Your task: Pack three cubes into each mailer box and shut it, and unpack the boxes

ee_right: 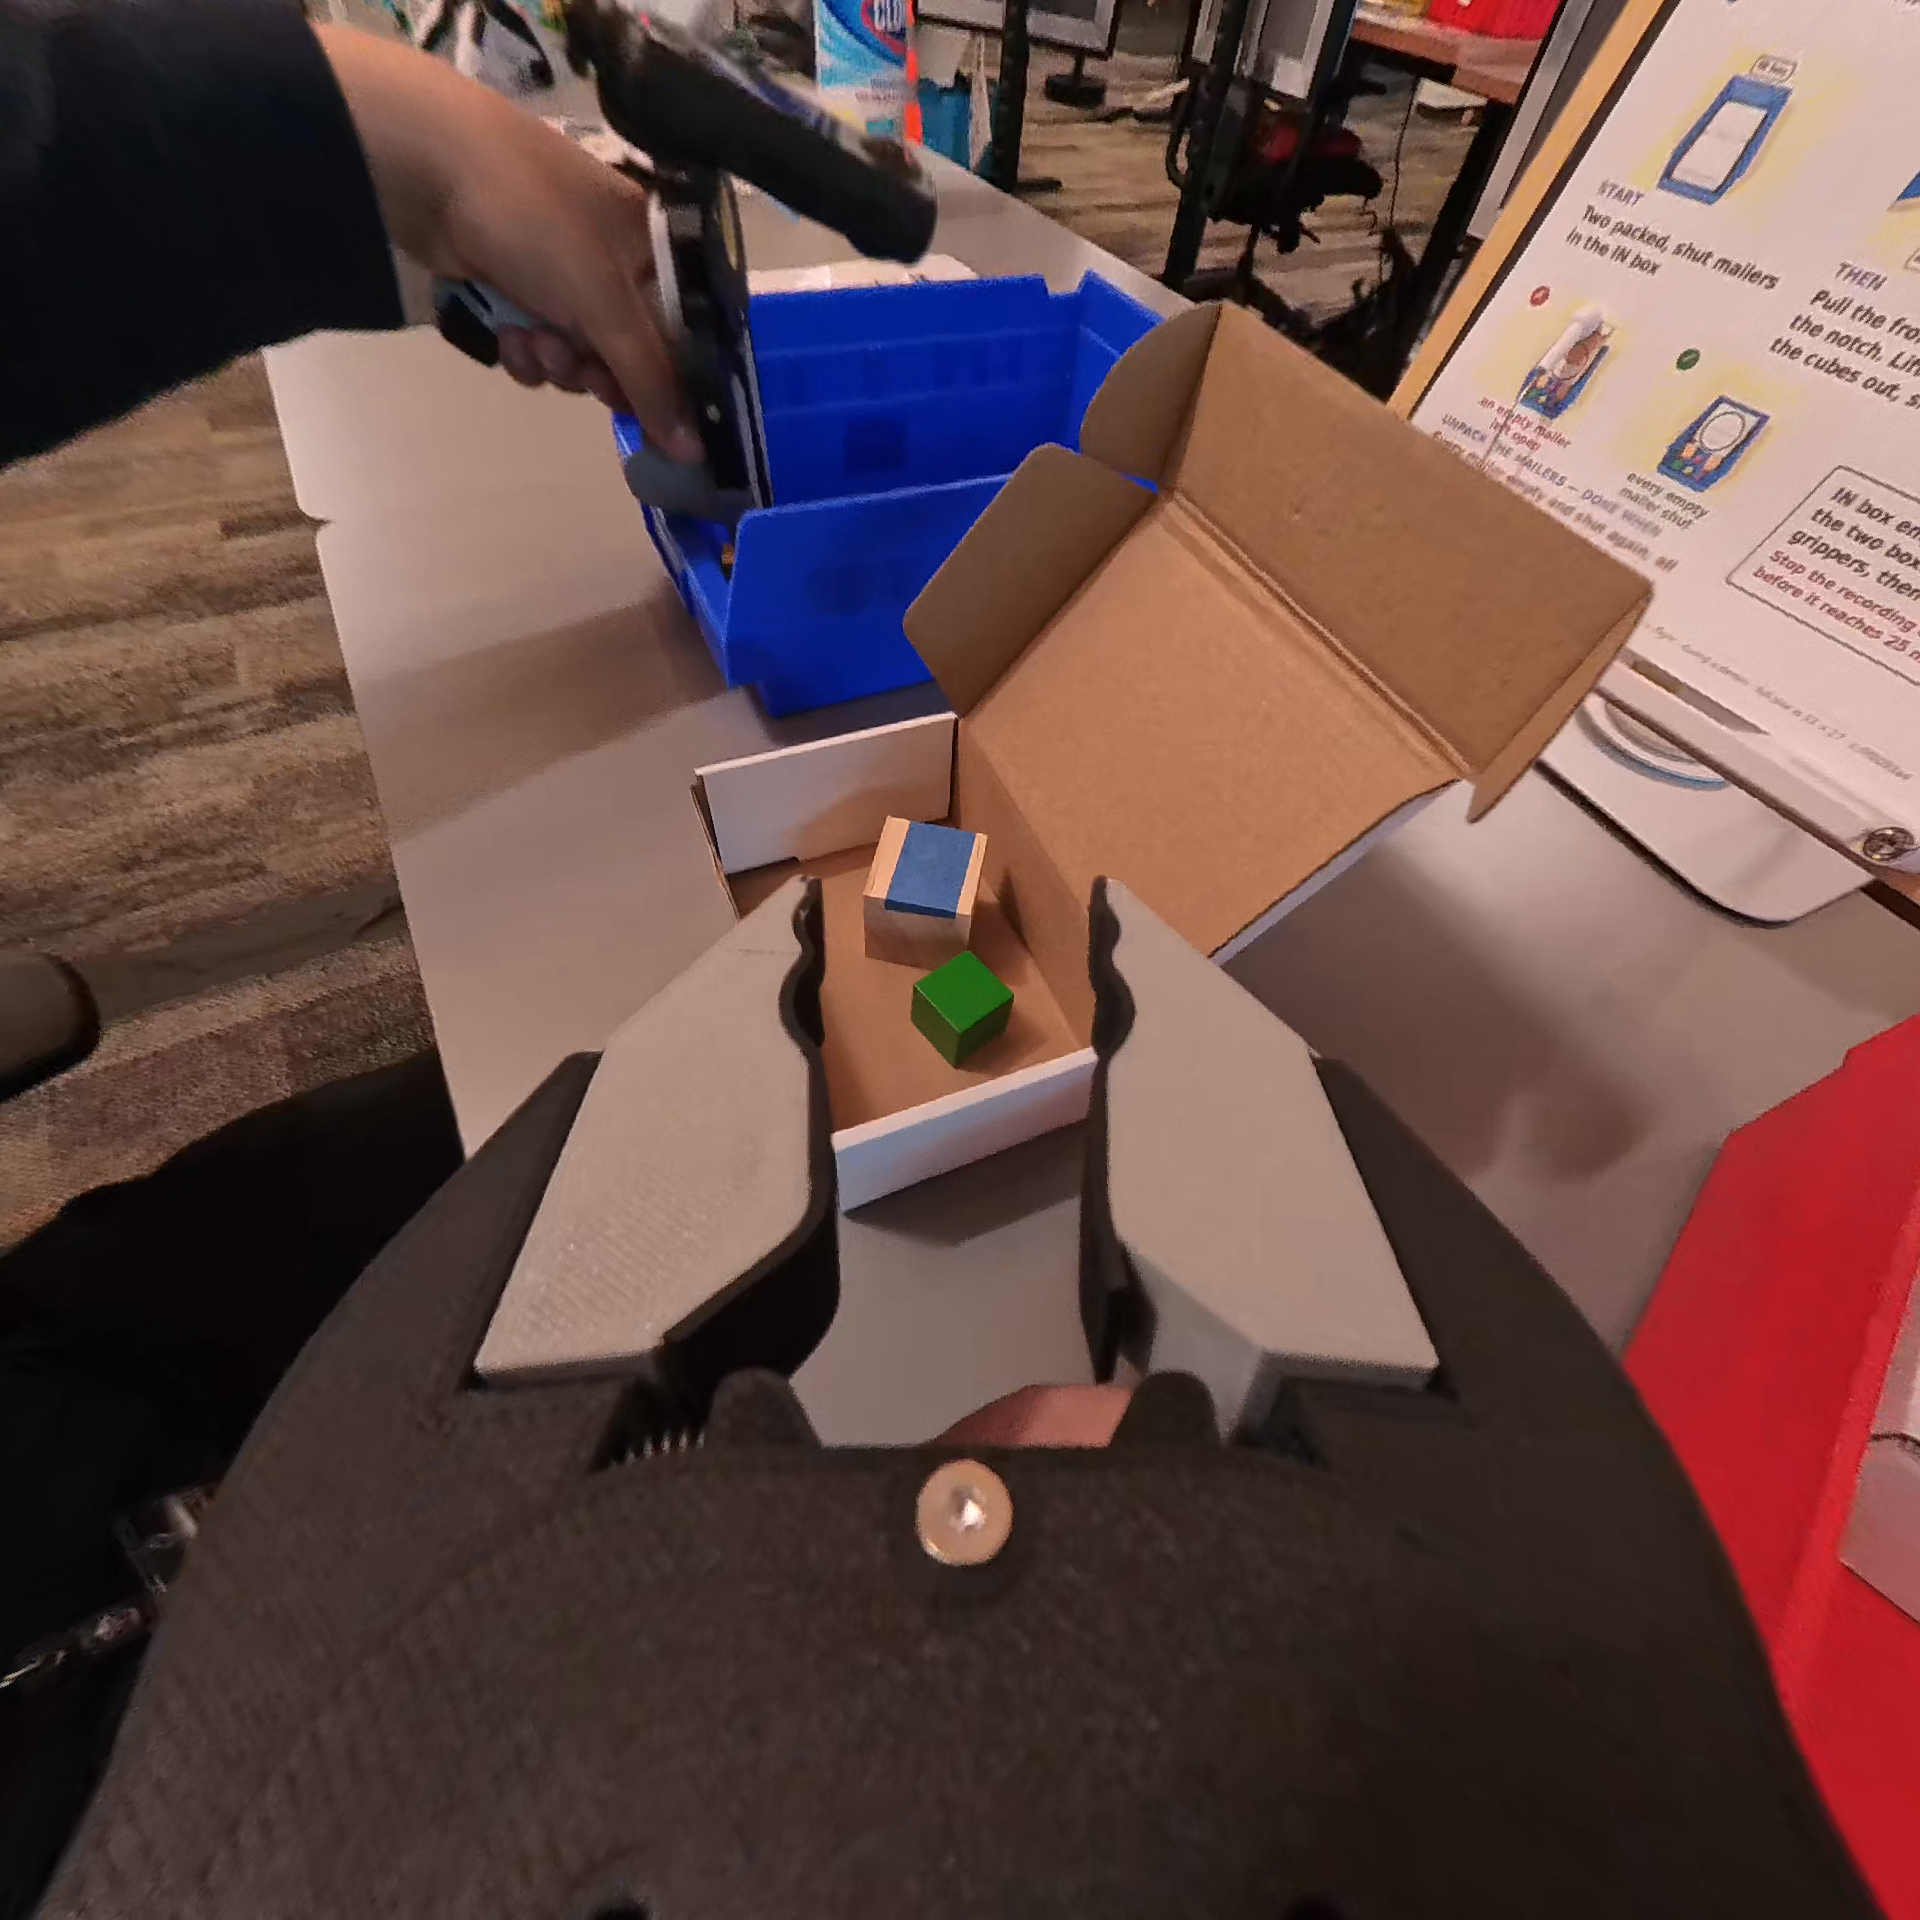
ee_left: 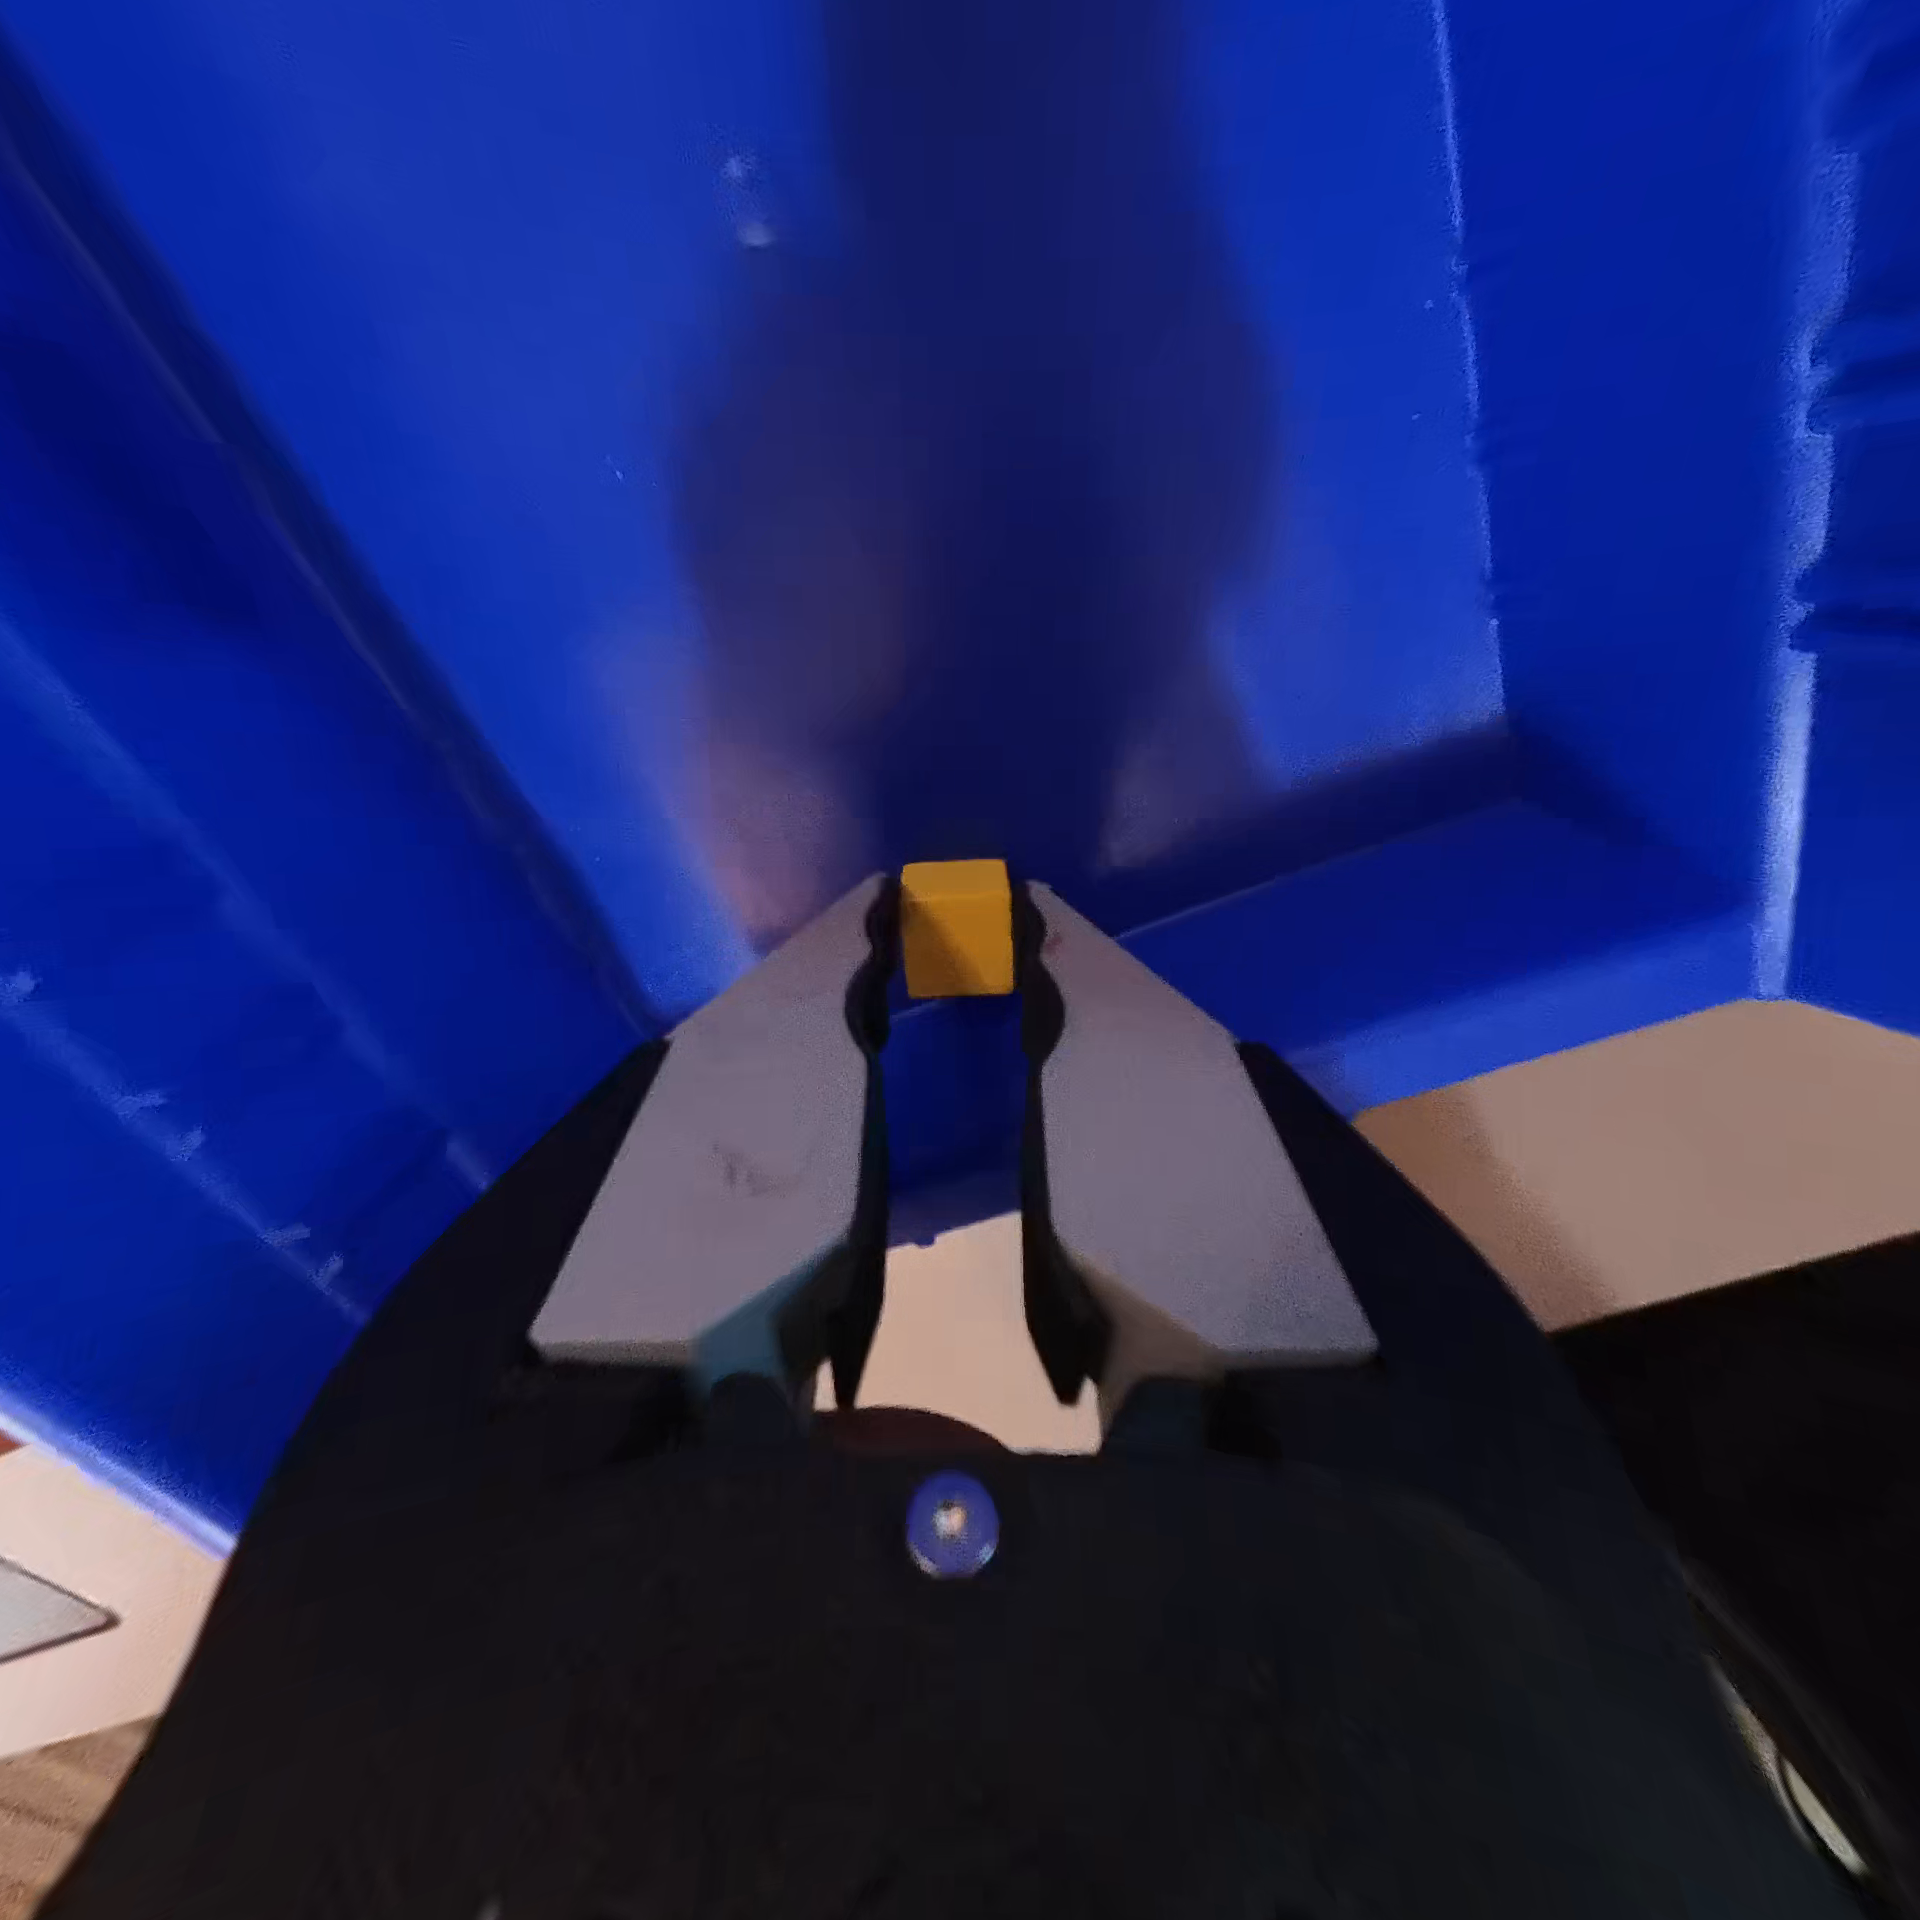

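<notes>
Left gripper (ee_left: 956,925): clamped on a yellow cube (ee_left: 956,930) at its fingertips, inside the blue bin (ee_left: 416,520).
Right gripper (ee_right: 951,935): jaws apart, holding nothing, above the near edge of the open mailer box (ee_right: 966,1122).
Mailer box: holds a green cube (ee_right: 961,1008) and a blue-topped wooden cube (ee_right: 925,878), touching; lid up.
Blue bin (ee_right: 831,613): beyond the box's far-left corner.

— What's around the bench from where you sit?

— I see a grey tabletop (ee_right: 540,665) over mottled brown carpet (ee_right: 166,644). An instruction board (ee_right: 1704,343) leans at my right, its foot on a white stand (ee_right: 1714,831).

— And further back?

— Behind it I make out a wooden desk (ee_right: 1455,52), black chair and desk legs (ee_right: 1195,135), and a white and blue canister (ee_right: 862,52), all blurred. Lighting looks even, indoor.
</notes>
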Demonstrator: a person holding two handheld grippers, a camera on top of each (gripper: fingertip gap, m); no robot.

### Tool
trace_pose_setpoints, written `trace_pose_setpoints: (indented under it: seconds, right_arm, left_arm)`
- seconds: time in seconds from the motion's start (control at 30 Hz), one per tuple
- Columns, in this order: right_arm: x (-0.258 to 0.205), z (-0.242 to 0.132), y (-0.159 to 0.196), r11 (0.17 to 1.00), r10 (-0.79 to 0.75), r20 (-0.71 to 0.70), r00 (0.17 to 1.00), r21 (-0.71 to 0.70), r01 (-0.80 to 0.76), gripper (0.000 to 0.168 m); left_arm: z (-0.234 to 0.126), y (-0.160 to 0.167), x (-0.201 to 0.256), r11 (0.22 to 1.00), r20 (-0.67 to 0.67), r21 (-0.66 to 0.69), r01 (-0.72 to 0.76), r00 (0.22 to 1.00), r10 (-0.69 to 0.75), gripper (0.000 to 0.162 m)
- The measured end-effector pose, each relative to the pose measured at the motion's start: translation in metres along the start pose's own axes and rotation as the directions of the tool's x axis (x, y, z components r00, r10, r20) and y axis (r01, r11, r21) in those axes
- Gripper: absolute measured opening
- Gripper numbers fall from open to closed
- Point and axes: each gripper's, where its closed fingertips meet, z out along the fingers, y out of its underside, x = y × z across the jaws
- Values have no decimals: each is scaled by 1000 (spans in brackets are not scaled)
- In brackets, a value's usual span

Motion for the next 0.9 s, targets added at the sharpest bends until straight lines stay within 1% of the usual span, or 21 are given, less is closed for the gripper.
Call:
trace_pose_setpoints:
  seconds: [0.07, 0.13, 0.17, 0.23, 0.27, 0.3, 0.37, 0.4, 0.47, 0.5, 0.53, 0.57, 0.6, 0.67, 0.7, 0.73, 0.77, 0.83, 0.9]
  right_arm:
    - [3, -4, -3, 1000, 19, 8, 1000, 18, -20, 48]
    - [7, -7, -3, 999, 28, 4, 1000, 24, -29, 48]
    - [8, -8, -3, 999, 32, 4, 999, 28, -32, 48]
    - [9, -10, -4, 999, 41, 14, 999, 34, -41, 48]
    - [8, -11, -4, 998, 47, 24, 999, 36, -48, 48]
    - [6, -11, -4, 998, 54, 36, 998, 38, -55, 48]
    - [3, -11, -5, 997, 68, 61, 996, 41, -70, 48]
    - [0, -11, -6, 996, 75, 75, 994, 43, -78, 49]
    - [-6, -11, -9, 994, 91, 109, 990, 50, -97, 49]
    - [-11, -11, -11, 993, 99, 129, 987, 57, -107, 49]
    - [-15, -10, -13, 991, 109, 150, 983, 63, -120, 49]
    - [-20, -10, -14, 989, 121, 174, 977, 67, -134, 49]
    - [-25, -9, -16, 987, 130, 197, 972, 69, -146, 49]
    - [-35, -7, -18, 983, 144, 234, 962, 75, -165, 49]
    - [-40, -7, -19, 982, 148, 249, 957, 79, -172, 49]
    - [-44, -6, -21, 981, 150, 264, 953, 83, -178, 49]
    - [-48, -5, -22, 980, 151, 276, 949, 87, -181, 48]
    - [-51, -1, -20, 982, 147, 268, 952, 79, -174, 44]
    - [-50, 6, -14, 986, 141, 238, 961, 53, -158, 40]
  left_arm:
    - [0, 2, -2, 998, 26, -44, -49, 998, 51, 19]
    - [-2, 6, -8, 990, 102, -97, -102, 988, 112, 19]
    - [-5, 3, -13, 989, 157, -91, -115, 979, 128, 19]
    - [-16, -10, -17, 991, 240, -18, -129, 962, 129, 19]
    - [-26, -20, -18, 988, 293, 46, -149, 947, 129, 19]
    - [-37, -32, -14, 974, 340, 120, -194, 929, 143, 19]
    - [-63, -54, 11, 910, 407, 289, -298, 898, 165, 19]
    - [-77, -64, 31, 851, 440, 377, -365, 880, 182, 19]
    - [-104, -75, 84, 689, 500, 514, -511, 831, 243, 19]
    - [-116, -76, 111, 598, 545, 556, -577, 797, 261, 19]
    - [-126, -75, 142, 486, 594, 586, -649, 751, 288, 19]
    - [-134, -73, 170, 394, 633, 608, -689, 721, 284, 19]
    - [-140, -70, 193, 324, 665, 619, -716, 697, 268, 19]
    - [-147, -61, 242, 162, 737, 603, -781, 624, 262, 19]
    - [-147, -57, 262, 108, 754, 597, -795, 602, 265, 19]
    - [-145, -54, 281, 53, 777, 574, -817, 564, 279, 19]
    - [-143, -52, 294, 15, 810, 538, -843, 522, 269, 19]
    - [-141, -53, 306, -13, 863, 472, -882, 459, 212, 19]
    - [-142, -51, 322, -86, 886, 445, -891, 425, 186, 19]
